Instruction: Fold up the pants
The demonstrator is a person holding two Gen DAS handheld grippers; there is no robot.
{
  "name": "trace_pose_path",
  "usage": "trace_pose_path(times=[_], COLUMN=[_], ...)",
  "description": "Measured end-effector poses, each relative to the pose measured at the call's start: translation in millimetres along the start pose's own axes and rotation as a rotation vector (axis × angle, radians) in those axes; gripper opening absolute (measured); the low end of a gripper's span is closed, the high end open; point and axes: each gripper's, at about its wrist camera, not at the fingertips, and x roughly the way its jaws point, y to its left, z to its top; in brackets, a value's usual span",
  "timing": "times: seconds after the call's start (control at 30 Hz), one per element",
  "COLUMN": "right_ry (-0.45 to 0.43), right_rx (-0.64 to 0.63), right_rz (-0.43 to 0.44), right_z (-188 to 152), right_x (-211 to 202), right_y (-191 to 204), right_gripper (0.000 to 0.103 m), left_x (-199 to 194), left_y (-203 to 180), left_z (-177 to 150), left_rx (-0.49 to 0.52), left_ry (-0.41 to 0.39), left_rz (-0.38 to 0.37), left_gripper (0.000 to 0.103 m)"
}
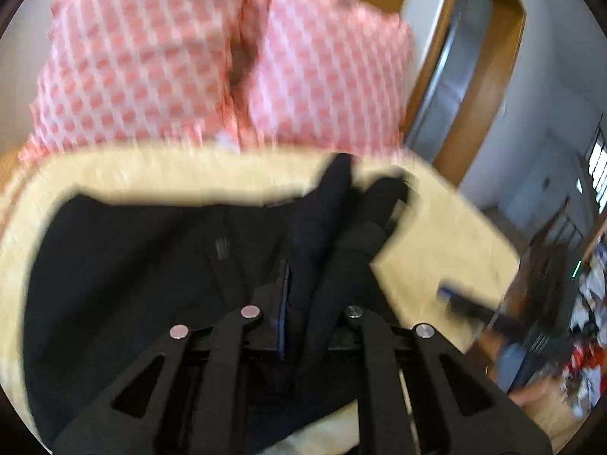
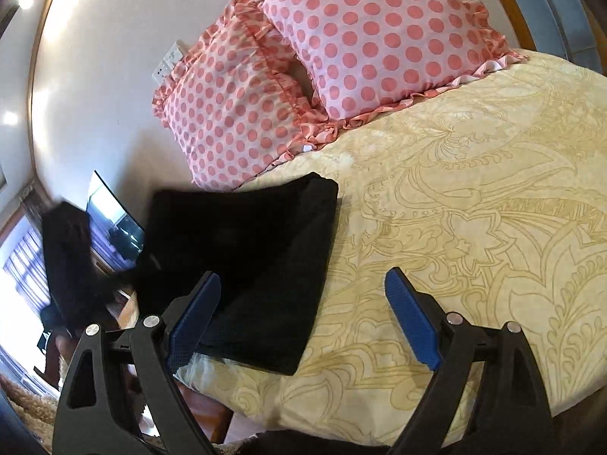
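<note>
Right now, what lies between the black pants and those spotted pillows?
Only a strip of the yellow bedspread, seen in the right wrist view. The pants lie just short of the pillows.

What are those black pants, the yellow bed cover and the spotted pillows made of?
The black pants look like soft matte woven cloth that drapes and creases. The yellow bed cover seems a plush fabric with an embossed floral pattern. The spotted pillows look like thin printed cotton with ruffled edges, though the fibre is uncertain.

No readable text, label, brand, number or sign shows in either view; a faint pale mark on the black pants (image 1: 222, 248) is illegible.
</note>
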Motion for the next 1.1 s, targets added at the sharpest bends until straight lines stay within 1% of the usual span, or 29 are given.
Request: trace_pose_path(times=[0.03, 0.1, 0.13, 0.2, 0.23, 0.27, 0.3, 0.33, 0.37, 0.4, 0.47, 0.5, 0.53, 0.57, 0.63, 0.67, 0.7, 0.73, 0.77, 0.8, 0.83, 0.9, 0.93, 0.97, 1.0, 1.03, 1.07, 1.1], right_ry=[-0.006, -0.015, -0.018, -0.026, -0.03, -0.033, -0.034, -0.035, -0.038, -0.042, -0.054, -0.061, -0.066, -0.072, -0.073, -0.065, -0.045, -0.025, 0.007, 0.031, 0.046, 0.085, 0.098, 0.131, 0.16, 0.19, 0.223, 0.205], right_rx=[0.001, 0.006, 0.009, 0.023, 0.033, 0.039, 0.042, 0.043, 0.039, 0.036, 0.024, 0.014, 0.006, -0.01, -0.036, -0.053, -0.07, -0.084, -0.115, -0.143, -0.163, -0.203, -0.211, -0.214, -0.207, -0.198, -0.201, -0.232], right_rz=[-0.002, -0.013, -0.019, -0.034, -0.042, -0.046, -0.05, -0.051, -0.052, -0.05, -0.032, -0.019, -0.009, 0.009, 0.044, 0.07, 0.098, 0.116, 0.132, 0.14, 0.146, 0.14, 0.131, 0.102, 0.076, 0.056, 0.046, 0.044], right_z=[-2.5, -3.9, -5.2, -5.1, -4.1, -3.6, -3.2, -2.4, -0.7, 0.7, 5.3, 7.9, 9.7, 12.6, 16.4, 17.7, 18.1, 18.2, 16.7, 14.9, 13.3, 8.7, 6.4, 2.2, -2.8, -7.3, -15.1, -19.4], right_x=[-3.5, -6.5, -8.6, -10.5, -10.5, -10.8, -10.9, -10.7, -10.0, -9.4, -7.7, -6.9, -6.5, -5.4, -2.9, 0.4, 5.7, 11.1, 20.6, 28.7, 34.6, 49.4, 53.2, 60.5, 65.6, 70.2, 74.6, 70.1], right_y=[-1.4, -3.0, -3.9, -8.1, -10.8, -12.2, -12.9, -12.8, -11.8, -10.4, -4.5, 0.0, 3.7, 9.8, 19.8, 26.3, 32.9, 38.8, 48.6, 57.0, 63.4, 76.6, 79.2, 79.9, 77.0, 73.4, 69.4, 72.1], right_gripper=[0.09, 0.09, 0.09, 0.09, 0.09, 0.09, 0.09, 0.09, 0.09, 0.09, 0.09, 0.09, 0.09, 0.09, 0.09, 0.09, 0.09, 0.09, 0.09, 0.09, 0.09, 0.09, 0.09, 0.09, 0.09, 0.09, 0.09, 0.09], left_x=[-10.6, -17.1, -13.5, -1.0, 13.4, 26.0, 30.6, 33.2, 31.1, 30.4, 29.8, 26.6, 22.8, 15.7, -0.7, -10.5, -26.0, -40.2, -47.6, -54.0, -56.2, -54.8, -49.2, -45.9, -37.8, -31.7, -30.1, -33.3], left_y=[-8.2, -25.1, -35.7, -47.6, -50.6, -49.9, -49.0, -50.7, -54.2, -56.3, -52.0, -49.2, -46.2, -42.9, -30.9, -22.7, -16.5, 0.5, 10.7, 24.1, 35.4, 51.0, 61.9, 66.4, 75.5, 82.3, 85.5, 83.5], left_z=[6.9, 4.4, -2.8, -25.3, -40.5, -54.0, -62.9, -71.8, -75.0, -75.3, -73.1, -74.3, -75.0, -76.2, -76.6, -74.8, -75.6, -71.4, -66.8, -62.1, -59.3, -58.4, -60.6, -63.3, -69.1, -75.4, -79.7, -82.9], left_rx=[0.019, 0.065, 0.102, 0.169, 0.192, 0.196, 0.191, 0.207, 0.241, 0.259, 0.24, 0.228, 0.218, 0.212, 0.172, 0.139, 0.099, 0.031, -0.009, -0.048, -0.077, -0.108, -0.127, -0.138, -0.165, -0.191, -0.196, -0.171], left_ry=[-0.045, -0.074, -0.061, 0.005, 0.068, 0.127, 0.153, 0.15, 0.124, 0.117, 0.128, 0.135, 0.144, 0.15, 0.147, 0.133, 0.112, 0.067, 0.031, -0.013, -0.036, -0.039, -0.016, 0.004, 0.046, 0.079, 0.083, 0.054], left_rz=[0.007, -0.001, -0.01, -0.01, -0.004, -0.016, -0.023, -0.015, 0.003, 0.016, -0.007, -0.002, -0.006, -0.032, -0.128, -0.171, -0.204, -0.22, -0.199, -0.14, -0.069, 0.023, 0.081, 0.11, 0.145, 0.144, 0.133, 0.137], left_gripper=[0.011, 0.011, 0.012, 0.012, 0.013, 0.013, 0.014, 0.015, 0.017, 0.019, 0.031, 0.046, 0.055, 0.058, 0.068, 0.071, 0.077, 0.079, 0.081, 0.085, 0.087, 0.087, 0.088, 0.088, 0.088, 0.088, 0.088, 0.088])
